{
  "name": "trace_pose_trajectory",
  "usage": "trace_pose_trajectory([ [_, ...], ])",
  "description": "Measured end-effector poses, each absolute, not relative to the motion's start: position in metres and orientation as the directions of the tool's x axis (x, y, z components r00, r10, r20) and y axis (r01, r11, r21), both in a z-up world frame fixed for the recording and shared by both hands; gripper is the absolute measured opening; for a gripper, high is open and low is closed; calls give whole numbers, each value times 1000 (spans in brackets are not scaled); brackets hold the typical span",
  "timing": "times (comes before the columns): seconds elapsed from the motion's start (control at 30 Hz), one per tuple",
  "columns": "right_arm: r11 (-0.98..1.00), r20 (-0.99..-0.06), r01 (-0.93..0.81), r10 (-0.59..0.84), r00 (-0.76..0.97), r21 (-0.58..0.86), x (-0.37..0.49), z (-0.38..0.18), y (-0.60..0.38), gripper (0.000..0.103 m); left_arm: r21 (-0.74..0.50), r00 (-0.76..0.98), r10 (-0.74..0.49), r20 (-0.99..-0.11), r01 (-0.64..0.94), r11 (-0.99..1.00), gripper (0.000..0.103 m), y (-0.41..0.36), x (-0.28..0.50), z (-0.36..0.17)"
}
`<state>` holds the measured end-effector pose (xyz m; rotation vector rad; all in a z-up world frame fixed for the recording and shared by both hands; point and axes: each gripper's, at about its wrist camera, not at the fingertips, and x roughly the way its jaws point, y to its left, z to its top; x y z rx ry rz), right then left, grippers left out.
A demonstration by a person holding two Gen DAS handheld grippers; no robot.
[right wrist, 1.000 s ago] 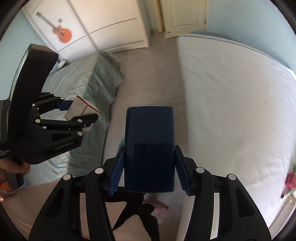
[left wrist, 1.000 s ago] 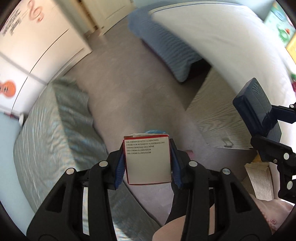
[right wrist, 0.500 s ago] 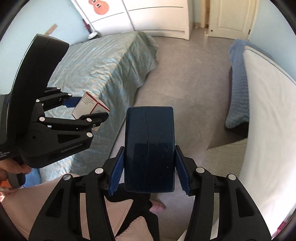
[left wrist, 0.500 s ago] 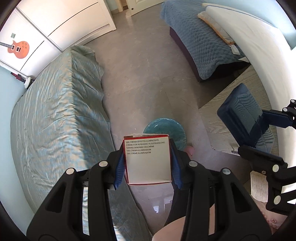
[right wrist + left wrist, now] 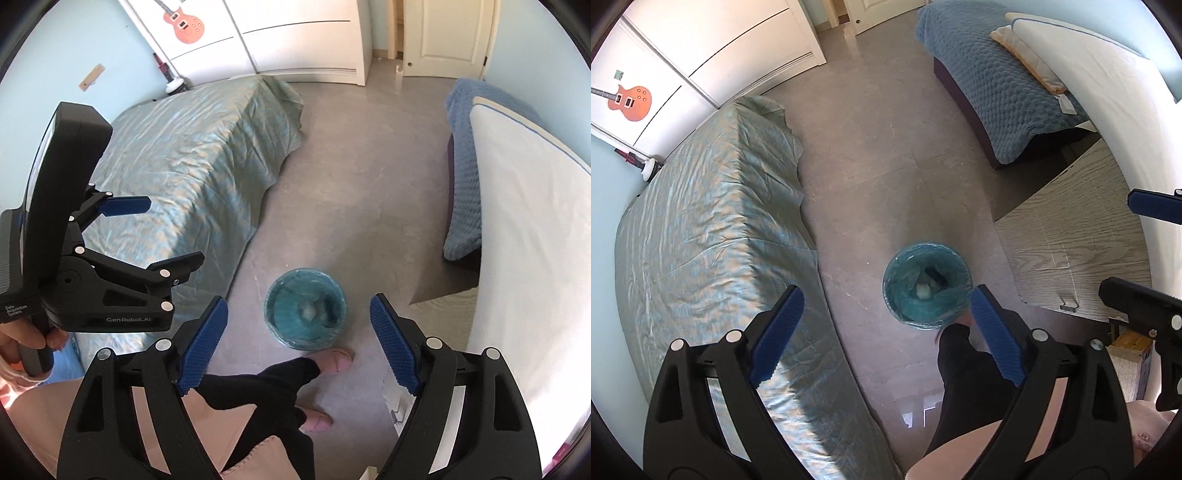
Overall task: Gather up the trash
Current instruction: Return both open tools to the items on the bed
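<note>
Holding: you are keeping both sets of tongs spread wide above the floor, nothing between the blue pads of either.
Left tongs (image 5: 886, 328): they are gaping, hanging over the edge of the bed draped in a shiny green-gold cover (image 5: 713, 221); in the right wrist view the same left tongs (image 5: 162, 232) are showing from the side with their two fingers parted.
Right tongs (image 5: 298, 338): they are gaping too, framing the bin from above; in the left wrist view only their parted tips are showing at the right edge (image 5: 1137, 251).
Trash bin: the round bin lined with a teal plastic bag (image 5: 927, 291) is standing on the grey tiled floor (image 5: 871, 147) just beside the green-covered bed, near your pink slipper (image 5: 334, 360).
Trash: pale and dark pieces are lying at the bottom of the teal liner (image 5: 312, 308); you cannot tell from either view exactly what they are.
Surroundings: the second bed with a quilted blue blanket (image 5: 997, 88) is sitting across the floor, well apart from the bin, and the pale wood-grain cabinet top (image 5: 1067, 243) is lying to your right.
</note>
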<state>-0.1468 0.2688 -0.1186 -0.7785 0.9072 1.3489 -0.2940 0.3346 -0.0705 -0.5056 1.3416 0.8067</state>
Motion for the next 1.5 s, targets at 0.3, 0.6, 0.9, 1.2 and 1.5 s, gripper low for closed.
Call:
trace_pose_trajectory([
  [0.3, 164, -874, -985, 485, 36, 50, -135, -111, 239, 79, 128, 53, 235, -970, -714, 688, 89, 319, -277, -64],
  [0.6, 345, -839, -936, 528, 134, 68, -102, -101, 174, 79, 130, 123, 241, -963, -572, 810, 89, 279, -223, -49],
  [0.9, 612, -798, -785, 518, 308, 95, -60, -93, 62, 79, 142, 222, 209, -952, -285, 948, 89, 200, -138, -37],
  [1.2, 845, -769, -521, 410, 491, 119, -35, -89, -65, 79, 140, 309, 122, -943, 37, 989, 89, 106, -55, -31],
  [1.5, 943, -772, -307, 292, 565, 131, -15, -95, -142, 79, 170, 367, 68, -928, 255, 952, 89, 27, 16, -26],
])
